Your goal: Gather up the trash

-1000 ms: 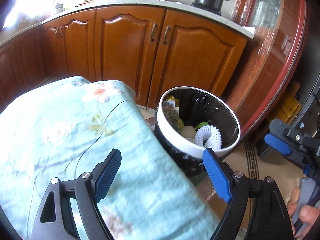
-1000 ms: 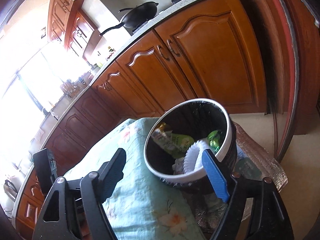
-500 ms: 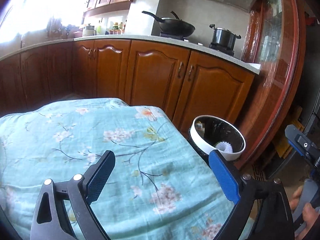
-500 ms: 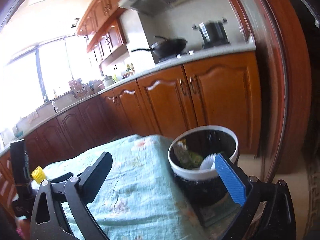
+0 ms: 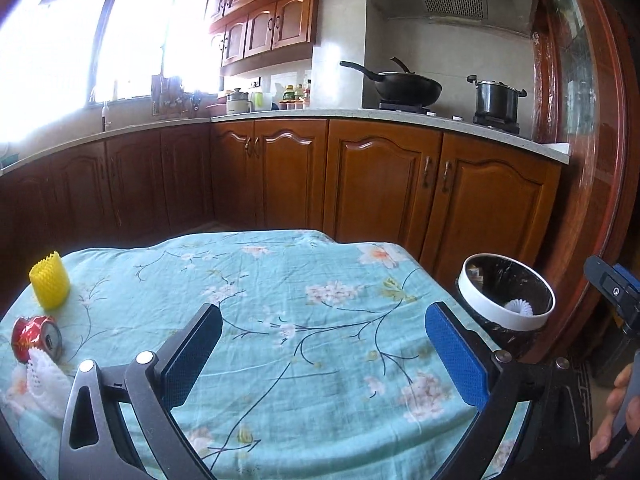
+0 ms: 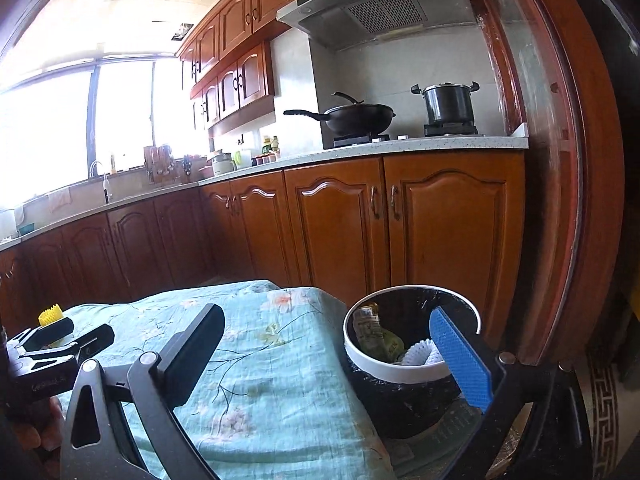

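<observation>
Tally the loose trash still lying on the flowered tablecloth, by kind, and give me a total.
Yellow foam net sleeve: 1
White foam net sleeve: 1
Crushed red can: 1
Total: 3

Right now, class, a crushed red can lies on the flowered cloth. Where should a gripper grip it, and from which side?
Grip the crushed red can across its dented middle, coming down from above. It lies on its side, silver end facing the camera, with white foam netting close beside it. The open left gripper looks best placed.
</observation>
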{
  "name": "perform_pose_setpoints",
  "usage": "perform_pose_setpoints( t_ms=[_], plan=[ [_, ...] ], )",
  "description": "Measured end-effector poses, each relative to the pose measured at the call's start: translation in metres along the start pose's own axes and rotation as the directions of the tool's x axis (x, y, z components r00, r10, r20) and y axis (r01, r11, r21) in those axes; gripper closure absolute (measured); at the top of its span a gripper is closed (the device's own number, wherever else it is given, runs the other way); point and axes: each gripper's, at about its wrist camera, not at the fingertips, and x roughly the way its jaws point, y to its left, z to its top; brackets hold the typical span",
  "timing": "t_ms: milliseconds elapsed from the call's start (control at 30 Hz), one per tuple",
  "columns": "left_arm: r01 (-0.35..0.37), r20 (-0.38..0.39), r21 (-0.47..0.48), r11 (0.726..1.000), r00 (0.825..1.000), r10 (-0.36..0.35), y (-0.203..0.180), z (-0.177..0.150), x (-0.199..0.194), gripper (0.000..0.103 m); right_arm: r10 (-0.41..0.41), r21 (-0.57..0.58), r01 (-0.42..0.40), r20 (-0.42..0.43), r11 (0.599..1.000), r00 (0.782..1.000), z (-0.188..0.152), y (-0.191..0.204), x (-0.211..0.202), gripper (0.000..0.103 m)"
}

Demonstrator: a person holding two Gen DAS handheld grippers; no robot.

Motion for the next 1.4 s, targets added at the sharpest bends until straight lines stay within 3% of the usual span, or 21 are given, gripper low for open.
perform_pose_setpoints(
  t_ms=[333, 1400],
  plan=[
    [-0.021, 0.044, 0.051, 0.998, 0.999, 0.019, -0.003, -0.006, 0.011, 0.001, 0.014, 0.008, -0.014, -0.067, 1.000, 0.998, -0.014, 0.002, 0.013, 0.000],
    [-0.013, 0.062, 0.072, 0.997, 0.998, 0.008, 0.016, -0.008, 0.023, 0.001, 0.045, -0.007, -0.046, -0.078, 0.999, 0.996, -0.018, 0.012, 0.014, 0.000]
  ],
)
